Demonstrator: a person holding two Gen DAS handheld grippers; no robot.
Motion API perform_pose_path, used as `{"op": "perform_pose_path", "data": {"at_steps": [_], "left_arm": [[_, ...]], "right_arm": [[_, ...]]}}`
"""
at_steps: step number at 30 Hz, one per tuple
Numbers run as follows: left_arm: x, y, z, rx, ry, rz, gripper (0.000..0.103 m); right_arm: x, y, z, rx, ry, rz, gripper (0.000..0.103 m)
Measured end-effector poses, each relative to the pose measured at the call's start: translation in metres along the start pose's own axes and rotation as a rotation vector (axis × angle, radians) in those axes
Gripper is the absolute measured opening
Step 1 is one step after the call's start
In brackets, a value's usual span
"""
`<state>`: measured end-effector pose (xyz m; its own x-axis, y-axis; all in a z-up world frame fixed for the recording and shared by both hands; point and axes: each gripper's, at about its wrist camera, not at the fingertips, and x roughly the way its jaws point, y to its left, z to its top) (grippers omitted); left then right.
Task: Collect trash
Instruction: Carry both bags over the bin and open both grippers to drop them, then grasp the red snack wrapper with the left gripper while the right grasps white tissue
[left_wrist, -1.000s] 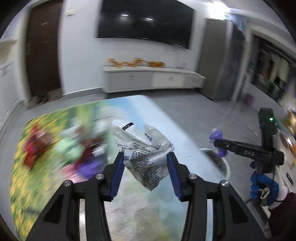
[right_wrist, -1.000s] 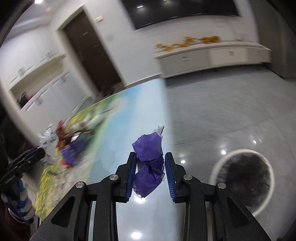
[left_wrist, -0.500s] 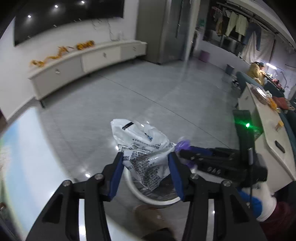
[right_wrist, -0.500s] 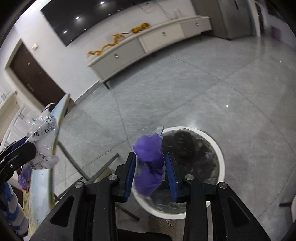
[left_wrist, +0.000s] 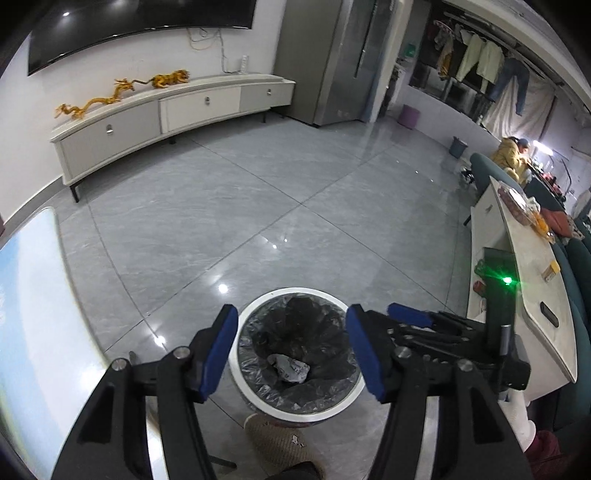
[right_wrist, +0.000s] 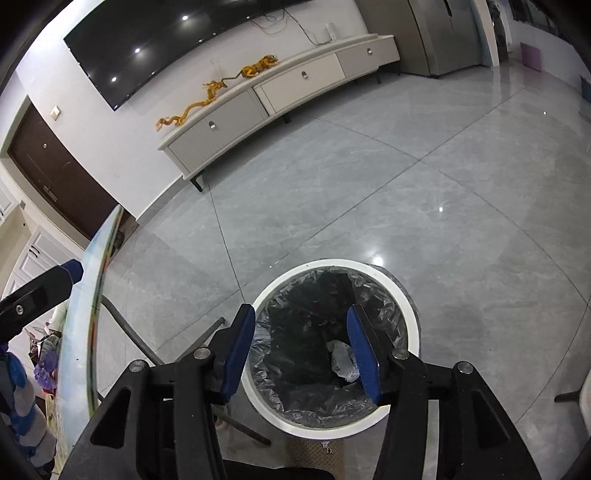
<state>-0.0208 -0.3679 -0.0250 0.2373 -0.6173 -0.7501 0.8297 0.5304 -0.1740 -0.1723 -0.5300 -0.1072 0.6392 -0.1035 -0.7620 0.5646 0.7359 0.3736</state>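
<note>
Left wrist view: my left gripper (left_wrist: 290, 345), jaws just opened with nothing between them, hangs over the bin (left_wrist: 258, 397); a crumpled white wrapper (left_wrist: 290, 369) lies on its black liner.

Right wrist view: my right gripper (right_wrist: 301, 347) has likewise just released, empty, above the bin (right_wrist: 412, 317), wrapper (right_wrist: 341, 360) inside.

Long low white cabinet (left_wrist: 173, 110) set against the far wall, taken as landmark. Gold dragon figurines (left_wrist: 122, 92) laid along its top. Large dark screen (left_wrist: 140, 22) mounted on the wall above it. Tall grey cupboard (left_wrist: 325, 62) stood just beside its right end. Grey tiled floor (left_wrist: 258, 206) spread in front of it. Dark brown door (right_wrist: 55, 173) seen well left of it
</note>
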Motion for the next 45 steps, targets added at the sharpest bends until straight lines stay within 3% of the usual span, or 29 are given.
{"op": "perform_pose_path", "data": {"at_steps": [11,20,34,39,45], "left_arm": [[-0.087,0.051,-0.028,-0.092,-0.121,0.100,0.059],[-0.177,0.129,-0.089,-0.222,-0.217,0.237,0.059],[-0.285,0.256,-0.196,-0.459,-0.314,0.481,0.059],[-0.307,0.289,-0.232,-0.534,-0.335,0.540,0.066],[-0.322,0.323,-0.256,-0.580,-0.329,0.604,0.067]], "right_arm": [[-0.062,0.049,0.007,-0.094,-0.110,0.014,0.051],[-0.092,0.114,0.003,-0.189,-0.149,0.068,0.051],[-0.103,0.225,-0.004,-0.353,-0.146,0.144,0.051],[-0.098,0.258,-0.009,-0.405,-0.131,0.164,0.051],[-0.080,0.297,-0.018,-0.465,-0.086,0.192,0.052]]}}
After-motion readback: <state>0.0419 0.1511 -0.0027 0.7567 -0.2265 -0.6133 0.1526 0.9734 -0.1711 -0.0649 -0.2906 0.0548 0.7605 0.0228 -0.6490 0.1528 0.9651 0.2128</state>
